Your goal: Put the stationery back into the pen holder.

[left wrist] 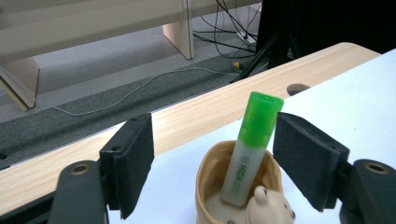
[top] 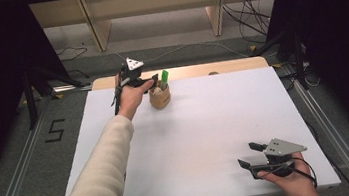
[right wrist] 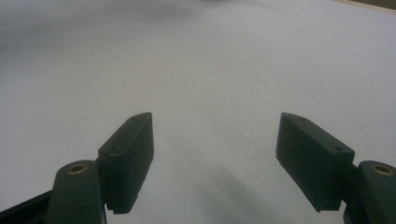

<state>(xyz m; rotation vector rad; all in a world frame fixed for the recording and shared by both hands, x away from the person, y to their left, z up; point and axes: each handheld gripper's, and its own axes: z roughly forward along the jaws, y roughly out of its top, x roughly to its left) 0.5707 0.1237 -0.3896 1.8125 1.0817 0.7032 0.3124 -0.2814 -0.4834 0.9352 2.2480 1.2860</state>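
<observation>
green-capped highlighter (left wrist: 250, 149) stands upright, leaning a little, inside the tan bear cup (left wrist: 212, 175) at the tabletop's (top: 191, 126) far edge, so the drop looks done. the left claw (left wrist: 212, 163) is released, pads either side of the marker without pressing. the right claw (top: 251, 155) rests spread and empty near the front edge. what's left: backing the left hand away.
</observation>
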